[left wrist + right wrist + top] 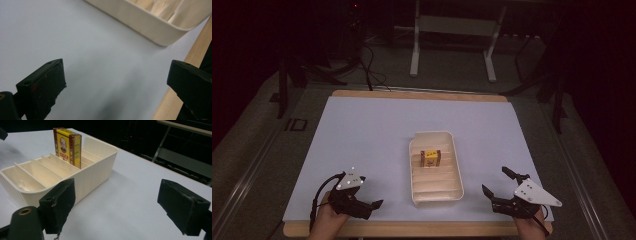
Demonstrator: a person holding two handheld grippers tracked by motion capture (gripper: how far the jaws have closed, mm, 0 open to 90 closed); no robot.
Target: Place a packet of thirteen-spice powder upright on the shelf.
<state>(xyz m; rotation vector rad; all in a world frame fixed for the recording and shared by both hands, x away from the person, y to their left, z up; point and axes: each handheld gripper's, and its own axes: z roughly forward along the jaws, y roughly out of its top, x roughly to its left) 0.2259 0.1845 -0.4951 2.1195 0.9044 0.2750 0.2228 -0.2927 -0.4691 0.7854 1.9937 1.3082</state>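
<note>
With my left gripper [373, 204] and right gripper [497, 186] both spread wide and empty at the near edge, I worry that reaching for the yellow card box [67, 146], upright in a far slot of the cream divided tray [100, 173] ahead-left of my right gripper, could topple it or shove the light tray.

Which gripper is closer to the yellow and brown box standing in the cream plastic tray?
Right, but only slightly. The right gripper sits off the tray's near right corner; the left gripper sits past its near left corner, a little farther from the box.
</note>
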